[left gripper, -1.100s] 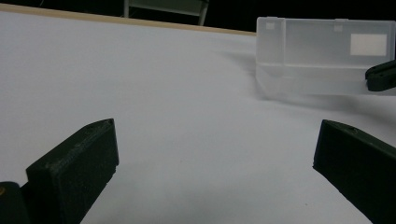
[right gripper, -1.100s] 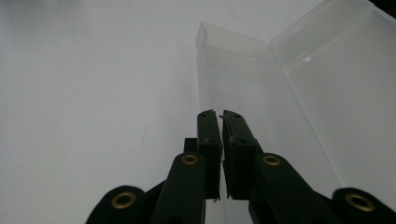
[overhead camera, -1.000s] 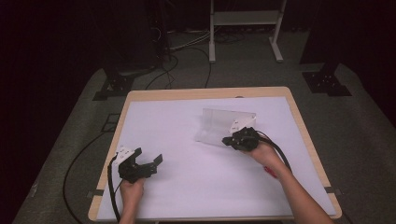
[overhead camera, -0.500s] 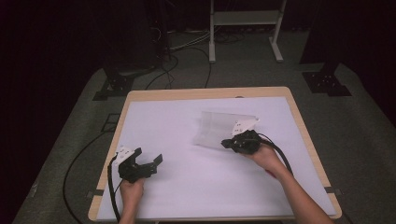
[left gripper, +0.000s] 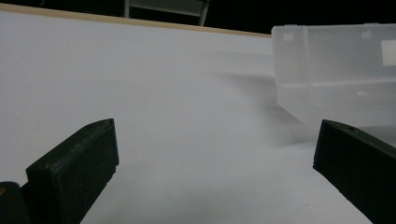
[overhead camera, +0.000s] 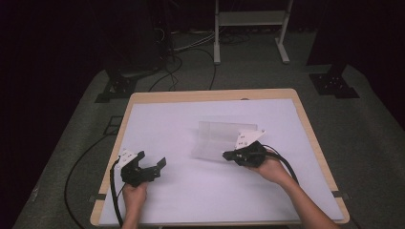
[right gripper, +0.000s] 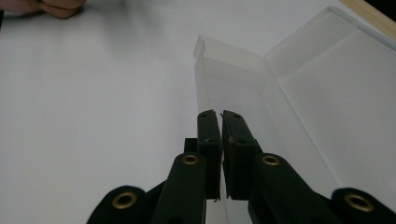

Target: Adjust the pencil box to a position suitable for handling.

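A clear plastic box (overhead camera: 217,139) lies open near the middle of the white table (overhead camera: 191,191), a bit to the right. Its lid stands up on the far side. The right gripper (overhead camera: 228,155) is at the box's near right edge. Its 2 jaws are pinched tight on the thin front wall of the box (right gripper: 224,88), with the wall between them. The left gripper (overhead camera: 160,164) sits near the left edge of the table, well apart from the box. Its 2 jaws are wide apart and hold nothing. From the left gripper view, the box (left gripper: 336,70) is far off to the right.
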Tool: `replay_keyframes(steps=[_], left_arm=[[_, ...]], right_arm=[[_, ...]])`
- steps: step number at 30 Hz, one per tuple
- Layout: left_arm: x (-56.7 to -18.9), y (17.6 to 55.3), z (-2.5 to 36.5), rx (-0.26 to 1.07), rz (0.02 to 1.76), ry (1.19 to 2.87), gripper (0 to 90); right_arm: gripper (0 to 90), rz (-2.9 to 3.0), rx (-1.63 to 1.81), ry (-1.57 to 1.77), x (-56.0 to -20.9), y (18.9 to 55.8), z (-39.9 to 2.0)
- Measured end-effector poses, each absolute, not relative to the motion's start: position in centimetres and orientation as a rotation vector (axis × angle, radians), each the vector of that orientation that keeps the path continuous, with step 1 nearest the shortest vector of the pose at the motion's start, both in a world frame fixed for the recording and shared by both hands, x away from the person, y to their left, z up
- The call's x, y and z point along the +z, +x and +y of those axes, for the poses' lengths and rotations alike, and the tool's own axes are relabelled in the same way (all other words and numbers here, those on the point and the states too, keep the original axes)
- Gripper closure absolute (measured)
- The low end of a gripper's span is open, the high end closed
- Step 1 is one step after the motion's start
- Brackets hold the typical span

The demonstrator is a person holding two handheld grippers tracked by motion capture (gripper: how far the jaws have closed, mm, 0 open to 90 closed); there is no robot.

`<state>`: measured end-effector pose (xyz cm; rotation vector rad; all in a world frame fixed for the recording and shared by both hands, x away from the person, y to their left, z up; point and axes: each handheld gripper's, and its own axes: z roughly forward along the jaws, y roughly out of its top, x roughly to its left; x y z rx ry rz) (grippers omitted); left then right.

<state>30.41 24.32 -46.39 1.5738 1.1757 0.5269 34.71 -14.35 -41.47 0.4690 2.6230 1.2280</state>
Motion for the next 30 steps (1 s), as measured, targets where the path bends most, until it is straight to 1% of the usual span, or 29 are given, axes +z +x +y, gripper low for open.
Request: replay_keyframes(steps=[22,30], left_arm=[[-46.4,30.4,24.3,0.526,1.18,1.574,0.0],[-46.4,30.4,24.4,0.525,1.181,1.574,0.0]], right_arm=[[86.0,2.713,1.265,0.548,-45.0,33.3,-14.2],[85.7,2.725,1.262,0.571,-45.3,33.2,-14.1]])
